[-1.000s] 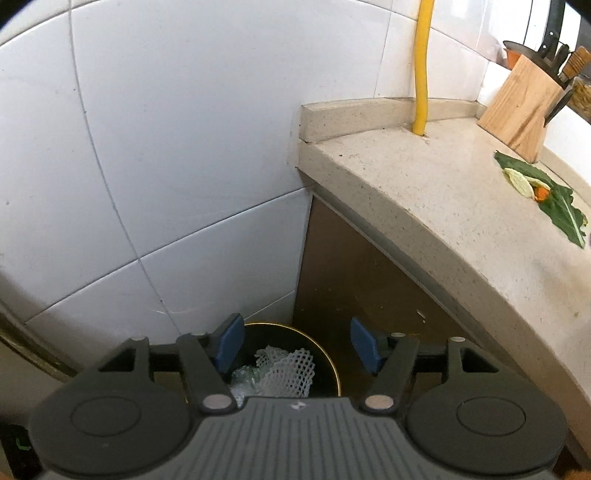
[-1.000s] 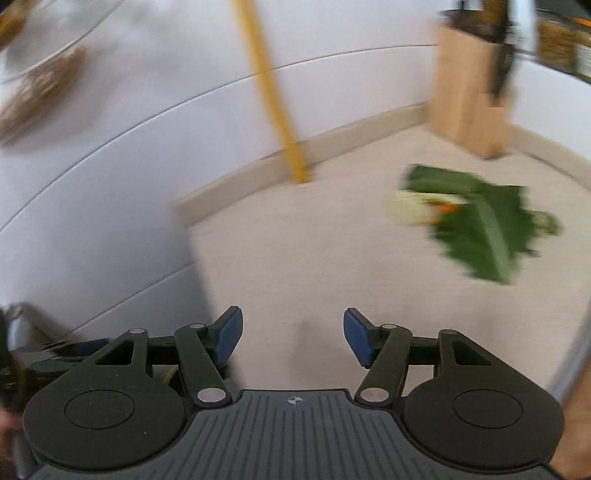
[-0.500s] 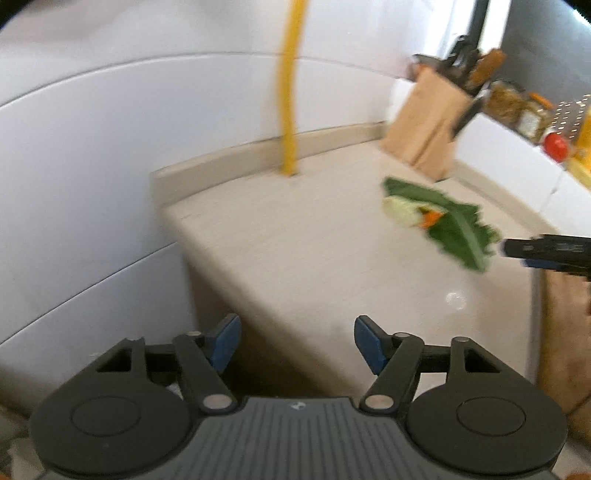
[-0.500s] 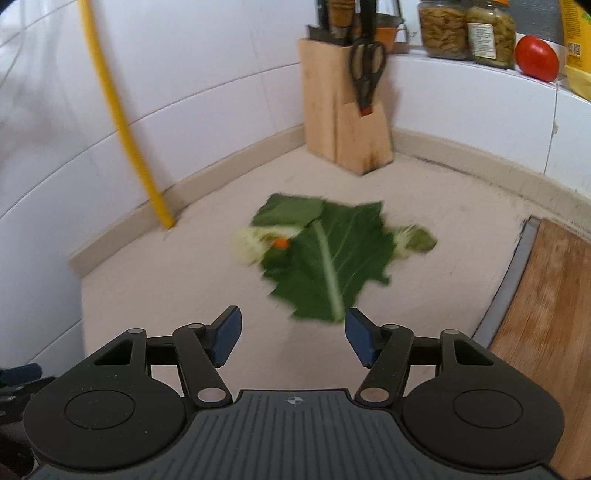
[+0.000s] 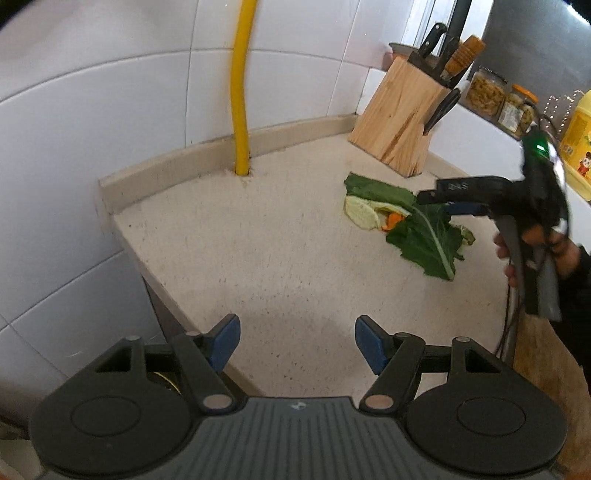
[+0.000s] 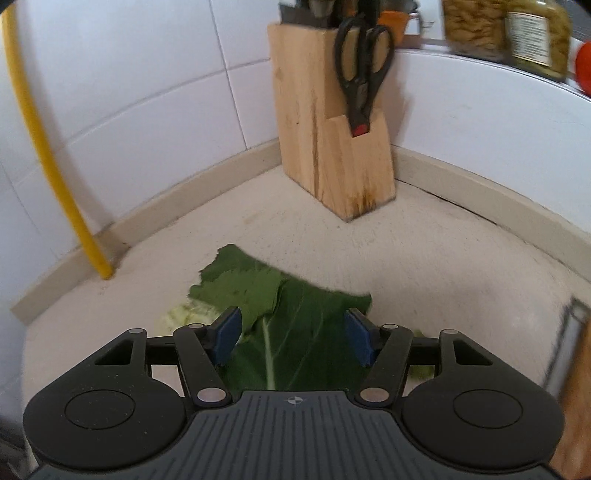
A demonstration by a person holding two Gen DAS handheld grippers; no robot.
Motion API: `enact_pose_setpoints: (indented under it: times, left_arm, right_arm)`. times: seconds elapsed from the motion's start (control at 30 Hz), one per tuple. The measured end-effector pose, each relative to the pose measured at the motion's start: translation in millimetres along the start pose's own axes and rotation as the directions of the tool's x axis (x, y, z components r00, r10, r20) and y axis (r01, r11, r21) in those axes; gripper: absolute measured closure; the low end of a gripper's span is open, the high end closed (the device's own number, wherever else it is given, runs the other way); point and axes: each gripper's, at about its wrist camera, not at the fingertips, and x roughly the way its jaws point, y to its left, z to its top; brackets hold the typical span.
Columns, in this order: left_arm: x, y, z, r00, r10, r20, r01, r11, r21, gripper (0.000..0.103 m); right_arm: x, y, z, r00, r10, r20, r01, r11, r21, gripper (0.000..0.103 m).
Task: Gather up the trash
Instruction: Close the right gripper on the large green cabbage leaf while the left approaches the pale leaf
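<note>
**Right gripper lines up over vegetable scraps on kitchen counter**

The right gripper [image 6: 291, 341], jaws spread with nothing between the pads, hangs above a large green leaf [image 6: 295, 332] at the lower centre of its own view, the blue pads framing the leaf's pale midrib. Seen from the left wrist, at right of frame, a person's hand [image 5: 532, 243] holds that same tool over the scrap pile [image 5: 406, 225]: leaves, a pale cabbage piece [image 5: 362, 214] and an orange sliver [image 5: 392, 220], all lying on the speckled countertop [image 5: 266, 251] right of centre. The left gripper [image 5: 297, 345], likewise spread and empty, sits at bottom centre of its frame over bare counter near the front edge, well apart from the scraps.

The step in hand appears to be the approach for a pickup. The next move likely calls for lowering the right jaws to the counter and pinching leaf and stem together; a flat, limp leaf may slip or leave the smaller pieces behind.

A wooden knife block [image 6: 328, 125] holding black scissors [image 6: 364, 74] stands at upper centre, a yellow pipe [image 6: 44, 155] at left. Jars [image 6: 506, 29] at upper right carry a label too blurred to read; lettering on the right tool's arm and the yellow bottle [image 5: 580, 151] in the left view is also illegible.
</note>
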Motion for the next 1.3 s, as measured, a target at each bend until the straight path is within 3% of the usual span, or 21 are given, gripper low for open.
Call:
enact_pose_setpoints:
  times: [0.1, 0.2, 0.23, 0.27, 0.43, 0.57, 0.73, 0.8, 0.97, 1.13, 1.3]
  left_arm:
    - [3, 2, -1, 1.000, 0.006, -0.013, -0.006, 1.000, -0.012, 0.040]
    - [4, 4, -1, 1.000, 0.002, -0.016, -0.002, 1.000, -0.025, 0.040]
    - [4, 5, -1, 1.000, -0.002, -0.016, 0.001, 1.000, -0.025, 0.040]
    - [4, 5, 0, 1.000, -0.006, -0.015, 0.005, 1.000, -0.023, 0.040]
    - [0, 1, 6, 1.000, -0.029, 0.004, 0.029, 1.000, -0.005, 0.040]
    - [-2, -7, 15, 0.997, -0.072, 0.020, 0.071, 0.997, 0.027, 0.040]
    - [10, -34, 37, 0.990, -0.136, 0.035, 0.129, 0.981, 0.142, 0.039]
    - [20, -50, 46, 0.988, -0.149, 0.044, 0.134, 0.959, 0.250, 0.039]
    - [61, -90, 67, 0.987, -0.160, 0.013, 0.141, 0.903, 0.405, 0.039]
    - [103, -132, 76, 0.985, -0.171, -0.009, 0.143, 0.795, 0.589, 0.039]
    - [140, -155, 91, 0.985, -0.172, -0.027, 0.142, 0.705, 0.695, 0.039]
  right_arm:
    - [23, 5, 0, 0.998, -0.025, -0.054, 0.023, 0.999, -0.038, 0.036]
    - [28, 5, -3, 0.996, -0.043, -0.077, 0.040, 0.998, -0.040, 0.055]
    - [25, 2, -2, 0.996, -0.031, -0.085, 0.030, 0.999, -0.019, 0.078]
    - [19, -3, -1, 0.995, 0.004, -0.101, -0.001, 1.000, 0.024, 0.093]
    - [-29, -15, -4, 0.993, 0.091, -0.069, -0.085, 0.992, 0.096, 0.097]
    - [-80, -28, -12, 0.990, 0.142, 0.009, -0.141, 0.975, 0.171, 0.097]
    - [-122, -39, -33, 0.984, 0.179, 0.022, -0.179, 0.957, 0.227, 0.097]
    - [-129, -40, -46, 0.982, 0.189, 0.005, -0.184, 0.953, 0.238, 0.097]
    - [-129, -46, -72, 0.980, 0.196, -0.026, -0.181, 0.946, 0.270, 0.096]
    - [-122, -54, -92, 0.973, 0.222, -0.064, -0.193, 0.934, 0.302, 0.095]
    - [-111, -65, -99, 0.968, 0.241, -0.068, -0.204, 0.916, 0.346, 0.093]
